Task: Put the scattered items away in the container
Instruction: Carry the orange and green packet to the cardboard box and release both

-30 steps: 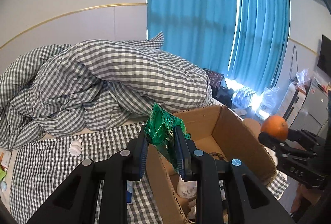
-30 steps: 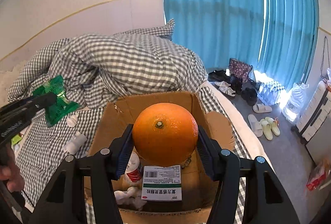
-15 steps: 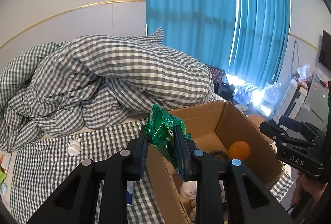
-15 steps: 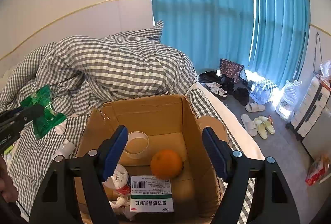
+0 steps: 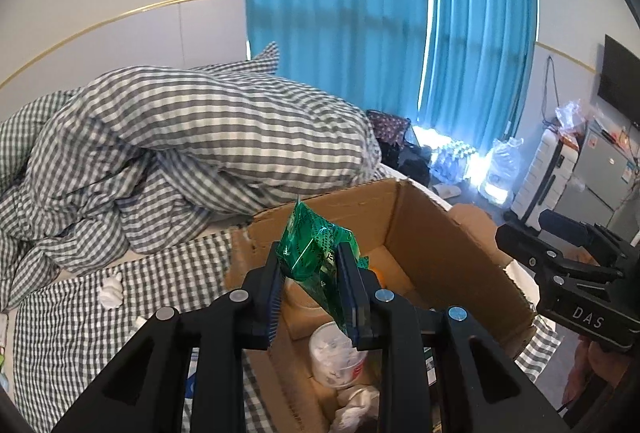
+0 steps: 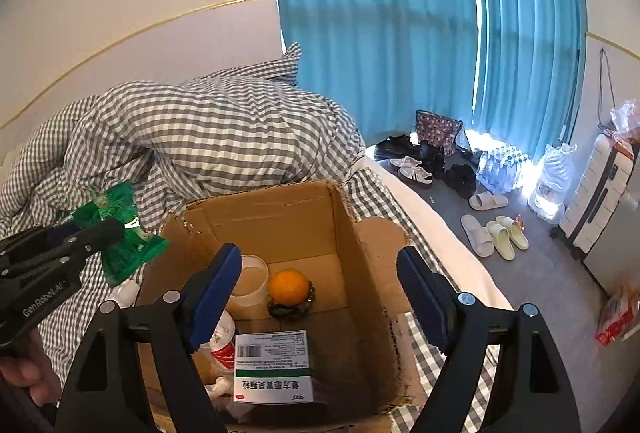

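My left gripper (image 5: 314,269) is shut on a green foil packet (image 5: 316,253) and holds it above the left wall of the open cardboard box (image 5: 436,233); it also shows in the right wrist view (image 6: 96,233) with the packet (image 6: 124,245). My right gripper (image 6: 320,281) is open and empty above the box (image 6: 280,209). An orange (image 6: 289,286) lies on the box floor on a dark ring, beside a clear cup (image 6: 250,279), a white medicine carton (image 6: 274,365) and a white bottle (image 6: 222,337).
A rumpled checked duvet (image 5: 180,161) is piled behind the box on the checked sheet. A small white object (image 5: 111,291) lies on the sheet to the left. Shoes and slippers (image 6: 486,229), water bottles and a suitcase stand on the floor to the right.
My right gripper opened and the orange dropped into the box. My left gripper moved right with the green packet, from beside the box to over its left wall.
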Tool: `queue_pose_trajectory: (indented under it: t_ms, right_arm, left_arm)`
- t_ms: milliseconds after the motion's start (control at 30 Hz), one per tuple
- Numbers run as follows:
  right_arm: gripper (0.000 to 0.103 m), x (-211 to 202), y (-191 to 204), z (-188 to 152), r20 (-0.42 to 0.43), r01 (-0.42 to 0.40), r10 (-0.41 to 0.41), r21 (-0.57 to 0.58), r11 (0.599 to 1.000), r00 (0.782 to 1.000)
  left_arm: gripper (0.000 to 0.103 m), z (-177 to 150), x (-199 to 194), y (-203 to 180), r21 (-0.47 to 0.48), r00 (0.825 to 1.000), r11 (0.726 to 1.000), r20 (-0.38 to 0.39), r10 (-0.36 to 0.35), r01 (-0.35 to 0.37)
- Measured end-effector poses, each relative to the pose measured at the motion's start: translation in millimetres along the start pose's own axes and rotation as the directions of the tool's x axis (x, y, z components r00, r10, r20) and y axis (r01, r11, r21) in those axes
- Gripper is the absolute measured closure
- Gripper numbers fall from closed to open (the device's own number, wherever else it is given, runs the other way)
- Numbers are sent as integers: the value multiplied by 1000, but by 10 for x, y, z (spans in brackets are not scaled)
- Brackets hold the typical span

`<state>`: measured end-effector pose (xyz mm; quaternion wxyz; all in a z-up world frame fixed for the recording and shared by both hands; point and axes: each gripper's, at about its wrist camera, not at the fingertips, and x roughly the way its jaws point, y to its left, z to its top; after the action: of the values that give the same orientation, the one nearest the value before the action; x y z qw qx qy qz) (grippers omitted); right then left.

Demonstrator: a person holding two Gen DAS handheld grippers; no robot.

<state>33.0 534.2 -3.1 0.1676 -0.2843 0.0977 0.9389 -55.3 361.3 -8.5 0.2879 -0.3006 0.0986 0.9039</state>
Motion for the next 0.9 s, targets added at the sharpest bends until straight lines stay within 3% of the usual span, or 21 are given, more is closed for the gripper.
queue_pose_trajectory:
  t_ms: [133, 200, 267, 300, 367, 633, 733, 900]
  right_arm:
    - [23, -32, -79, -3, 2, 1, -2, 16, 1000, 1000]
    - [23, -49, -117, -1, 6, 1, -1, 24, 1000, 1000]
    - [23, -61, -140, 0, 9, 4, -4, 28, 1000, 1000]
    - [23, -61, -147, 3, 10, 4, -4, 29, 1000, 1000]
    - [23, -60, -156, 2, 10, 4, -5, 31, 1000, 1000]
    - [23, -39, -79, -33, -1, -4, 4, 19, 1000, 1000]
    - [21, -71, 11, -23, 2, -14, 14, 10, 1000, 1000]
    - [11, -199, 234, 4, 24, -38, 38, -15, 999, 999]
  left_arm:
    - [76, 20, 60, -112, 27, 1000, 1000, -12, -16, 17]
    - [69, 25, 69, -158, 39, 1000, 999, -8, -17, 17]
    - [47, 30, 53, -189, 45, 1000, 999, 1, -22, 22]
    - [44, 32, 38, -203, 47, 1000, 999, 8, -27, 27]
    - [28, 39, 18, -218, 48, 999, 998, 14, -33, 32]
    - [26, 51, -60, -110, 33, 1000, 999, 21, -15, 15]
    - [8, 22, -150, 10, 16, 1000, 1000, 26, 17, -17]
    - [6, -46, -330, 245, 0, 994, 995, 40, 101, -101]
